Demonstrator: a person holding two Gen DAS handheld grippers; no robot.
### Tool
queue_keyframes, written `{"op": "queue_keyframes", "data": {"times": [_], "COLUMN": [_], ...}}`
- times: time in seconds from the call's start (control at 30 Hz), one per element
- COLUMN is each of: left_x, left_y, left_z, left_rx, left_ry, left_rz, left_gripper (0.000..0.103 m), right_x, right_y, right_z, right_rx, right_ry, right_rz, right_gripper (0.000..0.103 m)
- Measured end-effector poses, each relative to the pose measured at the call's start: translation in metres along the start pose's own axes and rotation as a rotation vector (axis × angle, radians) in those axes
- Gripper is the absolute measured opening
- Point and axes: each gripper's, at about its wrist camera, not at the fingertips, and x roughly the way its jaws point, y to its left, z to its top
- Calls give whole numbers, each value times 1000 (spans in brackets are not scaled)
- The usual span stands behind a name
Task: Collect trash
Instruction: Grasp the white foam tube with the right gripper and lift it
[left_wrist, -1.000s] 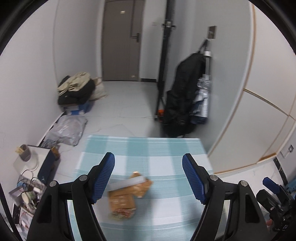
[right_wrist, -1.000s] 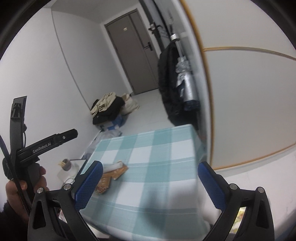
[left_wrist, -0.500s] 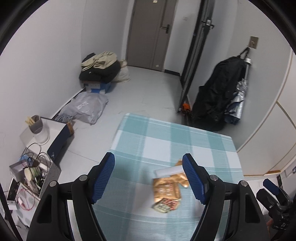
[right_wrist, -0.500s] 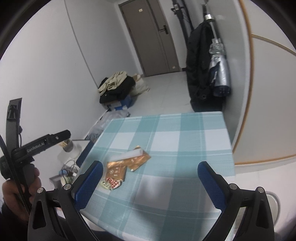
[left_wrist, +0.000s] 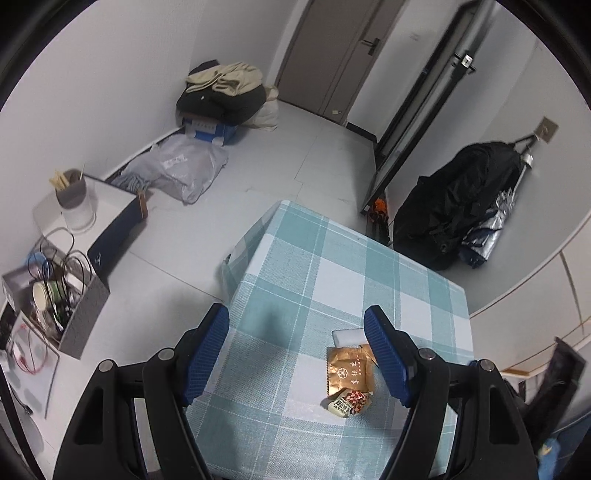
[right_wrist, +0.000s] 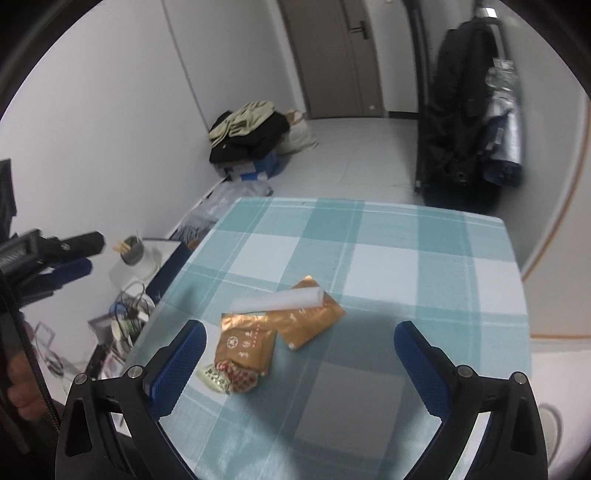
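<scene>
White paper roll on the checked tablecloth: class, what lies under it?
The white paper roll rests across the far ends of two gold wrappers on the checked tablecloth. Whatever lies directly beneath the roll is covered and cannot be seen.

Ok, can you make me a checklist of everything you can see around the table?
Surface: checked tablecloth covers the table, flat.
Job's things: two gold wrappers, a white paper roll and a red-checked wrapper, touching in one pile.
Clutter: nothing seen on the table besides them.
Grippers: left hand-held gripper open, empty; right hand-held gripper open, empty, above the pile.
Cables: tangled wires in a grey box on the floor.
Surroundings: clothes heap, plastic bag, black coat on a wall hook, closed door.
</scene>
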Motion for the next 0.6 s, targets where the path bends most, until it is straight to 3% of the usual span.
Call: {"op": "queue_keyframes", "data": {"times": [0.43,0.6], "left_x": [14,13], "left_y": [31,31], "left_z": [14,14], "left_rx": [-157,-157], "left_ry": [70,72], "left_rz": [-26,-28], "left_gripper": [72,72], "right_x": [72,85], "right_y": [5,-1], "right_z": [22,21], "right_rx": [-96,-47], "right_ry": [138,192], "right_rz": [11,20], "right_gripper": [94,74]}}
